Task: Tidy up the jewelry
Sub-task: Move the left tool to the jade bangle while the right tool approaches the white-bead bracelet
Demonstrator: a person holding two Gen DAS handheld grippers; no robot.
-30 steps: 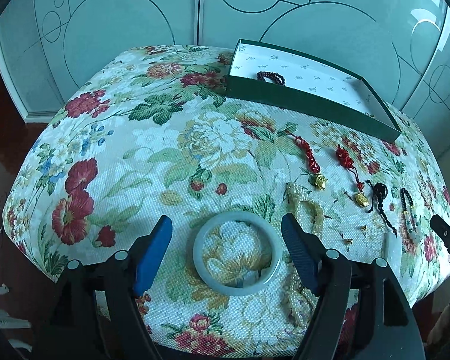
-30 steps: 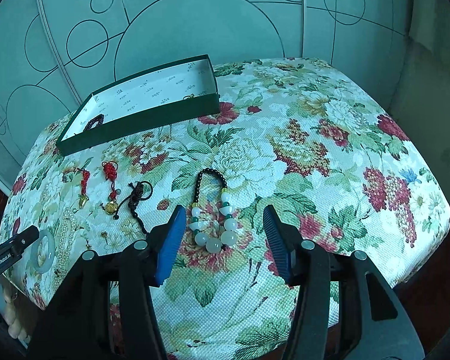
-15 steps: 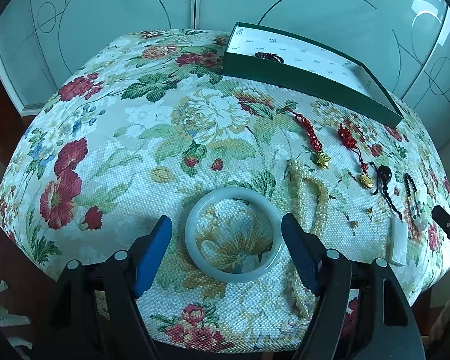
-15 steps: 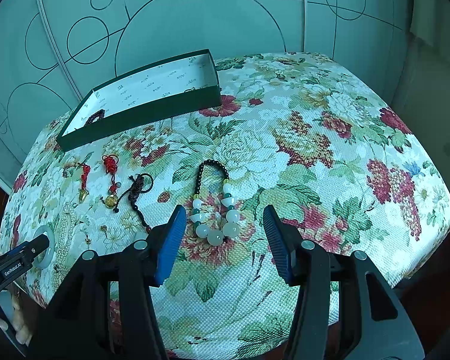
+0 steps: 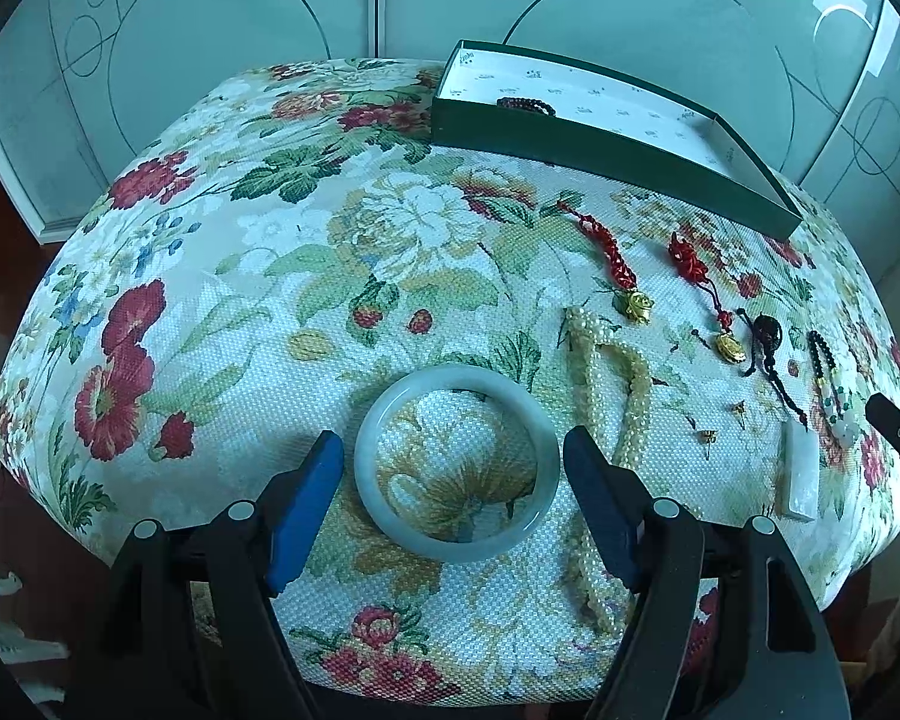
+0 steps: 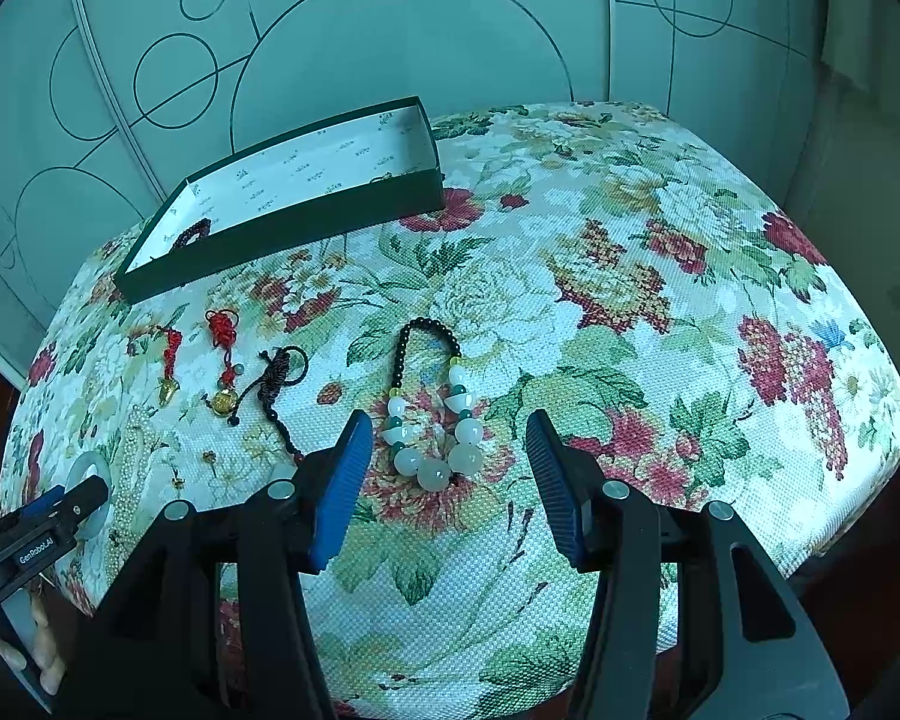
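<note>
A pale jade bangle (image 5: 456, 462) lies flat on the floral cloth, between the open jaws of my left gripper (image 5: 453, 462), which stand on either side of it without touching. It also shows small in the right wrist view (image 6: 87, 468). A bead bracelet with white, green and black beads (image 6: 432, 420) lies between the open jaws of my right gripper (image 6: 450, 450). A green open box (image 5: 618, 144) with a white lining stands at the back and holds a dark red bead bracelet (image 5: 525, 106). The box also shows in the right wrist view (image 6: 282, 228).
On the cloth lie a pearl necklace (image 5: 600, 396), two red knotted charms with gold pendants (image 5: 612, 264) (image 5: 705, 294), a black cord charm (image 5: 768, 342), small gold earrings (image 5: 708, 435) and a white stone bar (image 5: 798, 480). Glass panels stand behind the table.
My left gripper has moved forward and down, so the bangle now sits squarely between its jaws. My right gripper has eased closer to the bead bracelet. Both stay open.
</note>
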